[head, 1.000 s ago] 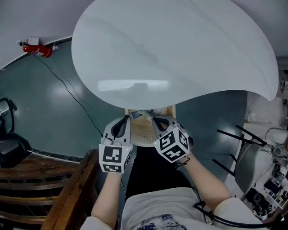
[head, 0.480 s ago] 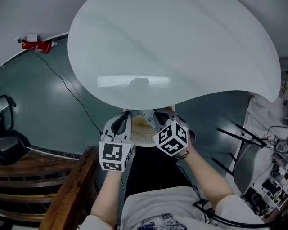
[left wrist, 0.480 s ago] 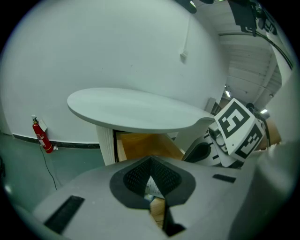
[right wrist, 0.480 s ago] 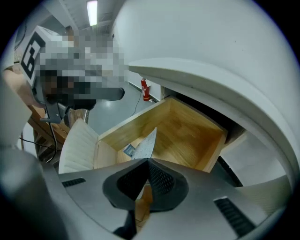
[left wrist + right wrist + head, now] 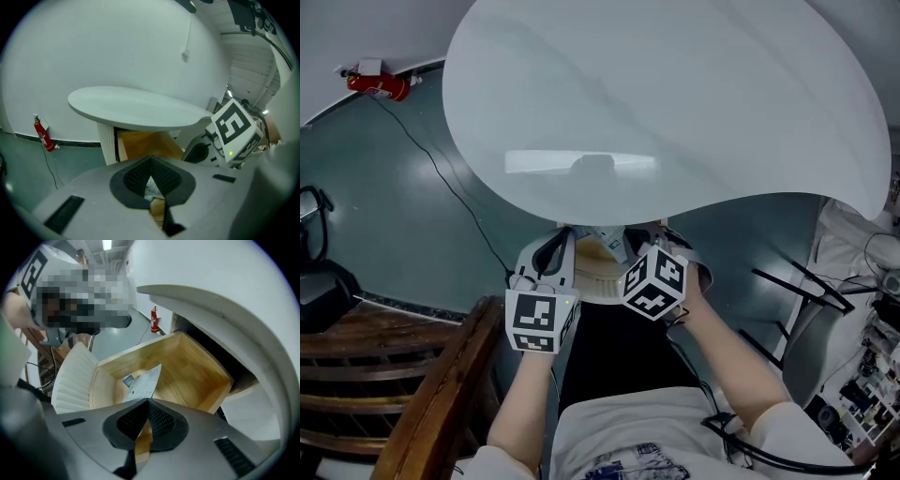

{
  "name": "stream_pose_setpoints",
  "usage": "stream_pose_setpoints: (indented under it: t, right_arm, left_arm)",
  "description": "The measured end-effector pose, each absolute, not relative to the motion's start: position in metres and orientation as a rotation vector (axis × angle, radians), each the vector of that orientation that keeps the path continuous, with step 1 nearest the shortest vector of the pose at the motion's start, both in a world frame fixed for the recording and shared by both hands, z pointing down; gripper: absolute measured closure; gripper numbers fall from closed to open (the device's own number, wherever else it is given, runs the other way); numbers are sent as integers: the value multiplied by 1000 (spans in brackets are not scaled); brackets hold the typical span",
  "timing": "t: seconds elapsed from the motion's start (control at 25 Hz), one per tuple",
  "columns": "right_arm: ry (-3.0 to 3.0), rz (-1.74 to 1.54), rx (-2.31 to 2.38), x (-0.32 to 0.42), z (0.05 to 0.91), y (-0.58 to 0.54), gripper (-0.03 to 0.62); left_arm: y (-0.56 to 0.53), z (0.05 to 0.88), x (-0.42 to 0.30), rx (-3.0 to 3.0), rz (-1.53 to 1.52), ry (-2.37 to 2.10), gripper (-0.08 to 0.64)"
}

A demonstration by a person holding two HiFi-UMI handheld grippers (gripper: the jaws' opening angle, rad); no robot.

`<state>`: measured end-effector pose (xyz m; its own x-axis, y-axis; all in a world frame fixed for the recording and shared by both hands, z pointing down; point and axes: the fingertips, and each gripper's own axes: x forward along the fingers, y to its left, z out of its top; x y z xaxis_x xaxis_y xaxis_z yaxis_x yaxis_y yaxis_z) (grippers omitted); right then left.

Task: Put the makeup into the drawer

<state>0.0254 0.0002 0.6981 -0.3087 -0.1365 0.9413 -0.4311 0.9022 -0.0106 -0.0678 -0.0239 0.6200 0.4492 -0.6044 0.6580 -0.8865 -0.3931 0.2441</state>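
1. Far left, by the wall: red extinguisher (image 5: pixel 377 84), label too small to read.
2. Left of centre: left gripper (image 5: pixel 151 160), jaws pressed together at the tips with nothing pinched, aimed at the open drawer (image 5: pixel 201 376) under the white table (image 5: pixel 675 112). On the left cube (image 5: pixel 539 322), only black-and-white square markers, no letters.
3. Through the slot behind the left pads: a strip of white printed sheet with a blue corner, lying beyond the jaws rather than between them.
4. Centre: packet (image 5: pixel 146 380), flat and white, covered in fine lines of print too small to read, with a blue patch at one corner. Held tilted over the drawer's wooden floor; touching the wood or not, impossible to tell.
5. Low centre: shirt (image 5: pixel 628 441) with blue print, cut off by the frame edge and unreadable.
6. Right of centre: right gripper (image 5: pixel 147 401), jaws clamped on the packet's near edge and pointing steeply down into the drawer. On the right cube (image 5: pixel 654 281), square markers only.
7. Against a second ago: right cube closer to the table rim in the head view and rolled, with other marker faces on show. Left gripper in the same place, closed as before.
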Motion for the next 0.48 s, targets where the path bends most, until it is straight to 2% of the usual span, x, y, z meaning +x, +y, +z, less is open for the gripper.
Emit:
stream_pose_setpoints:
  t: [0.24, 0.48]
  right_arm:
    - [-1875, 322, 304, 23, 701, 4, 575]
    - [-1782, 199, 249, 22, 713, 12, 575]
  left_arm:
    - [-28, 619, -69, 2116, 635, -1254, 514]
    - [-26, 623, -71, 2108, 633, -1259, 514]
